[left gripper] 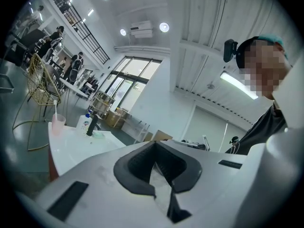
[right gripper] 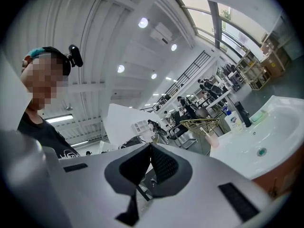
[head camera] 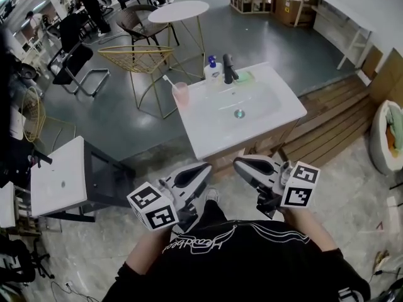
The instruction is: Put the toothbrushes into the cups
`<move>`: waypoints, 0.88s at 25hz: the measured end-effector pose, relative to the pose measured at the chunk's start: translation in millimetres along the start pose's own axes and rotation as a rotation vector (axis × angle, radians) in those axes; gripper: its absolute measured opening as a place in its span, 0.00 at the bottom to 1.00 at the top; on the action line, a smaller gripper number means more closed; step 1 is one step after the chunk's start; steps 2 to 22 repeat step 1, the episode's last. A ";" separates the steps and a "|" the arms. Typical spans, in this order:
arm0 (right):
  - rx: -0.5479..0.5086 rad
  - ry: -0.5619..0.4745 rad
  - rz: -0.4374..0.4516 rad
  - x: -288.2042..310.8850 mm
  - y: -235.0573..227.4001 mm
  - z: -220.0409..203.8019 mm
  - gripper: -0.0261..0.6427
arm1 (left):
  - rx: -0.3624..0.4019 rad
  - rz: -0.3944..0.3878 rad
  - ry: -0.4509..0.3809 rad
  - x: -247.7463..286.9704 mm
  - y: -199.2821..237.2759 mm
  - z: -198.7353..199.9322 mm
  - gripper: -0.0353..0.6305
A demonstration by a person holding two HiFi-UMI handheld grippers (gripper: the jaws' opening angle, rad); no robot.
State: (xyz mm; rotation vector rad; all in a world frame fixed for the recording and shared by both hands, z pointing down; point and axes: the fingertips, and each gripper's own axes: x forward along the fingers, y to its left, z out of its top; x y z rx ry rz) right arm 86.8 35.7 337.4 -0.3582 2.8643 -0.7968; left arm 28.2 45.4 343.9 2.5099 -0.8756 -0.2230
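A pink cup (head camera: 181, 95) stands at the far left corner of the white sink (head camera: 252, 121), with a white toothbrush (head camera: 168, 80) upright in it. Both grippers hang level near my chest, short of the sink's near edge. The left gripper (head camera: 205, 169) is shut and holds nothing. The right gripper (head camera: 242, 164) is also shut and holds nothing. In the left gripper view the closed left gripper (left gripper: 155, 149) points past the cup (left gripper: 58, 125) and sink (left gripper: 76, 144). In the right gripper view the right gripper (right gripper: 151, 149) shows its pads together, with the cup (right gripper: 209, 138) far off.
On the sink's back rim are a soap bottle (head camera: 213, 68), a black faucet (head camera: 229, 70) and a green soap (head camera: 245, 77). A gold wire chair (head camera: 137, 59) and a round white table (head camera: 179, 11) stand behind. A second white basin unit (head camera: 60, 181) is at left, wooden planks (head camera: 334, 118) at right.
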 end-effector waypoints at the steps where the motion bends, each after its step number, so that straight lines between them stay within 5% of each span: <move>1: -0.006 0.000 0.003 -1.2 3.6 1.6 0.08 | 0.000 0.000 -0.001 -0.5 -3.4 1.2 0.06; 22: -0.006 0.000 0.003 -1.2 3.6 1.6 0.08 | 0.000 0.000 -0.001 -0.5 -3.4 1.2 0.06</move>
